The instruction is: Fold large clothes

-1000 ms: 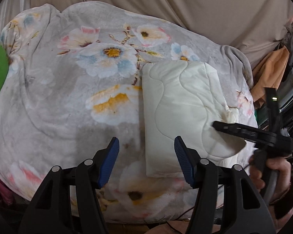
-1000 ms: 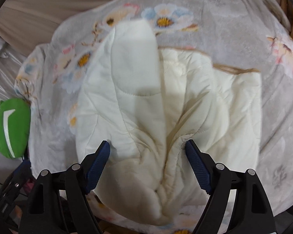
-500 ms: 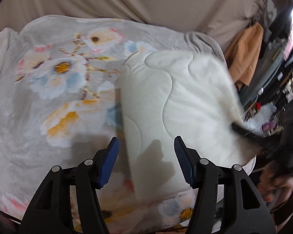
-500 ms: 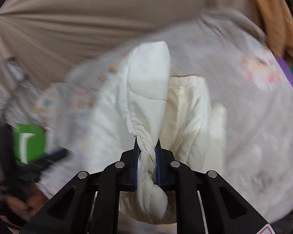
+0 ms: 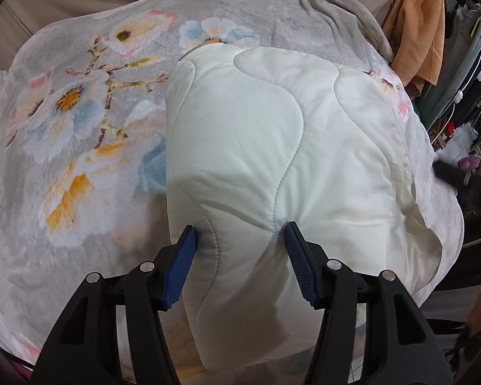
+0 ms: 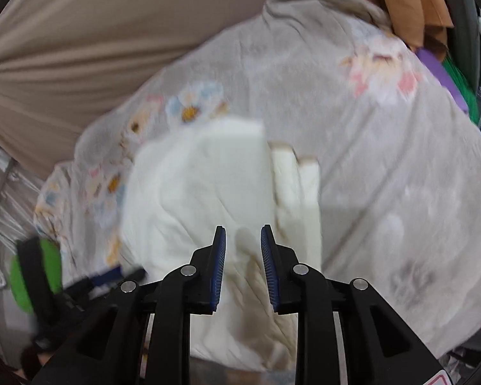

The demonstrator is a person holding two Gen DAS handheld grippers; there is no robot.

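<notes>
A folded cream quilted garment (image 5: 272,147) lies on a grey floral blanket (image 5: 80,122). My left gripper (image 5: 239,240) is open, its blue pads pressed against the near fold of the garment, one on each side. In the right wrist view the same garment (image 6: 208,186) looks blurred, with its stacked edges (image 6: 296,186) to the right. My right gripper (image 6: 242,250) hangs above it, jaws partly open with nothing between them. The left gripper (image 6: 80,282) shows at the lower left of that view.
A beige fabric backdrop (image 6: 96,32) stands behind the blanket. An orange cloth (image 5: 417,38) hangs at the far right by cluttered shelves (image 5: 471,96). A green object (image 6: 25,282) lies at the blanket's left edge. The blanket's right edge (image 5: 449,199) drops off.
My right gripper let go of the garment's fold, opened partly and pulled back. My left gripper moved forward until its open pads straddle the garment's near fold.
</notes>
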